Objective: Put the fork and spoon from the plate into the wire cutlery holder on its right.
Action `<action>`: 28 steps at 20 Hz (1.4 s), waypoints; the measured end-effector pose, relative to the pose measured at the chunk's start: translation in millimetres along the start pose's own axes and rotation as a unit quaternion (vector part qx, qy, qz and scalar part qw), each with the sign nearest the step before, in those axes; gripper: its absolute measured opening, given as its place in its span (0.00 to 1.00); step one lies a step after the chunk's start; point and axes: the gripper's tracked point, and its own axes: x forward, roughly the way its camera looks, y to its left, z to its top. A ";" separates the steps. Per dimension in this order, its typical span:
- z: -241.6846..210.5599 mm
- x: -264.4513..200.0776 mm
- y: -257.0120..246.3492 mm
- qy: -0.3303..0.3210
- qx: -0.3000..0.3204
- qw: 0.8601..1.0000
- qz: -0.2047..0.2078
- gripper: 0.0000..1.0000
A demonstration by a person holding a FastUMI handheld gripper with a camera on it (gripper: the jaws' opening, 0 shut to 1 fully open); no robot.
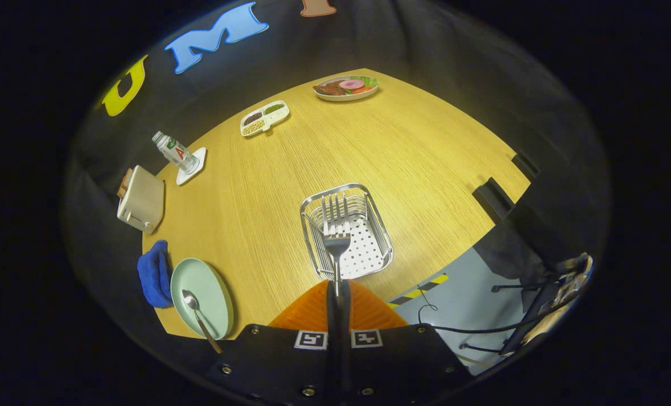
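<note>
Tongs [338,290] are clamped tight on the fork [336,237], tines pointing fwd right over the wire holder [347,231]. IMO tip it handle-down, get it inside the rim, then let go so it doesn't bounce out. Spoon [199,318] is on the green plate [214,282] w/ its handle off the edge, left of the holder.

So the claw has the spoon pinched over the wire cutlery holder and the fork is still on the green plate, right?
Not quite. The gripper view shows the claw pinching the fork over the wire cutlery holder; it's the spoon that still lies on the green plate.
</note>
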 end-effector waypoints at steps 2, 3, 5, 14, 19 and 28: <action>2.5 -2.3 -2.3 -0.004 0.003 1.000 0.002 0.04; 7.8 -5.8 -2.9 -0.011 0.007 1.000 0.005 0.09; 17.2 -8.9 -4.2 -0.024 0.010 1.000 0.006 0.10; 18.5 -15.3 -2.5 -0.049 0.028 0.998 0.001 0.99; 10.5 -12.0 5.7 -0.038 0.030 0.999 0.005 0.99; -11.5 -9.8 30.6 -0.017 0.012 1.000 0.019 0.99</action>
